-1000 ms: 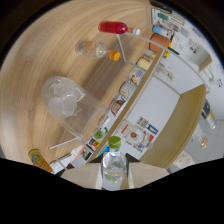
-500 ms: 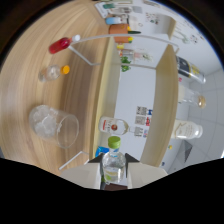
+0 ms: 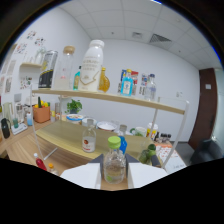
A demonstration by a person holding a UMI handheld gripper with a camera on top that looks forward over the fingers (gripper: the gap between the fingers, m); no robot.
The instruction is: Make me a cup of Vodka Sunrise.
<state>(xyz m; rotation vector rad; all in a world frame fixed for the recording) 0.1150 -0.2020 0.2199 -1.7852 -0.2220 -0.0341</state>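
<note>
Green-capped bottle (image 3: 114,162) clamped in gripper (image 3: 114,175), shelf (image 3: 110,97) beyond

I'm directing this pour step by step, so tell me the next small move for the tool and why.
Probably tip the view back down toward the counter to find the glass. The tool is shut on a small clear green-capped bottle, held upright, and faces the wooden shelf and its bottles. No glass to pour into shows ahead of the fingers.

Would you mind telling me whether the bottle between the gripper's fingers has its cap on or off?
On: the small clear bottle held in the gripper shows its green cap seated on top.
</note>
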